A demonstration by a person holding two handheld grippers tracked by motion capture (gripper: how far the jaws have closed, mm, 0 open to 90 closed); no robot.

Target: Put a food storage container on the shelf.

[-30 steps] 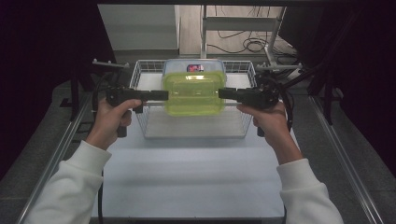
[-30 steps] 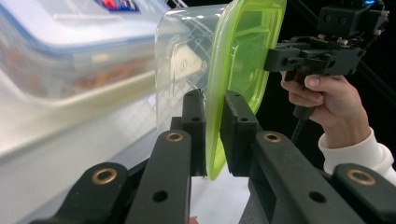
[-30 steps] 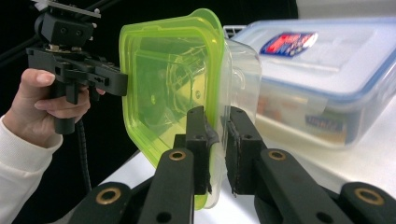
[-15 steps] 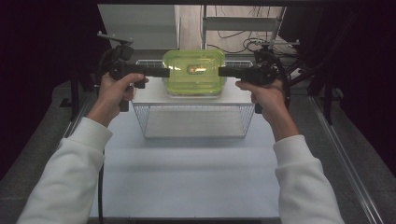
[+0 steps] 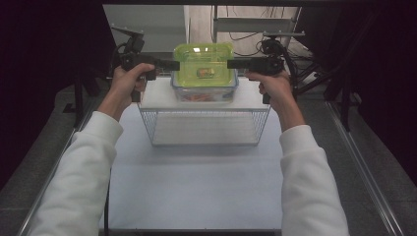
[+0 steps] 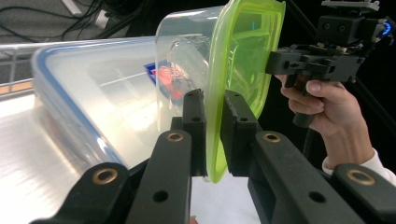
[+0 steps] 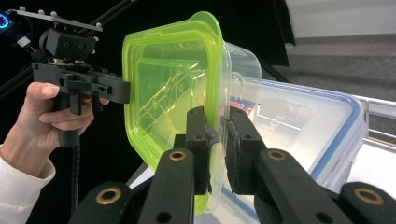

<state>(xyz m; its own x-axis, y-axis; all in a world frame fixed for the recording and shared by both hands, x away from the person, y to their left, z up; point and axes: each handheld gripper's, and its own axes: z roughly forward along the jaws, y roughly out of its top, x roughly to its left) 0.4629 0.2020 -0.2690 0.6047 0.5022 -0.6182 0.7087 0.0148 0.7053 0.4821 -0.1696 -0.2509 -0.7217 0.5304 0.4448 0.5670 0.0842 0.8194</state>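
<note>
A clear box with a lime-green lid (image 5: 203, 64) hangs between my two grippers, over a larger clear box with a blue rim (image 5: 204, 94). My left gripper (image 5: 174, 64) is shut on the left edge of the green lid (image 6: 243, 60), pads on both faces (image 6: 212, 121). My right gripper (image 5: 231, 63) is shut on the opposite edge of the lid (image 7: 168, 88), clamping lid and rim (image 7: 217, 140). Something red lies inside the boxes (image 6: 169, 77). Whether the held box touches the blue-rimmed box (image 7: 303, 126) I cannot tell.
The blue-rimmed box stands on a white platform (image 5: 155, 98) at the far side. In front of it is a wire basket (image 5: 204, 129) on the white table (image 5: 196, 187). Dark rails run along both table sides, and cables lie beyond the far edge.
Both hands carried the green-lidded box up and away from over the wire basket to above the blue-rimmed box. Both grips stayed shut.
</note>
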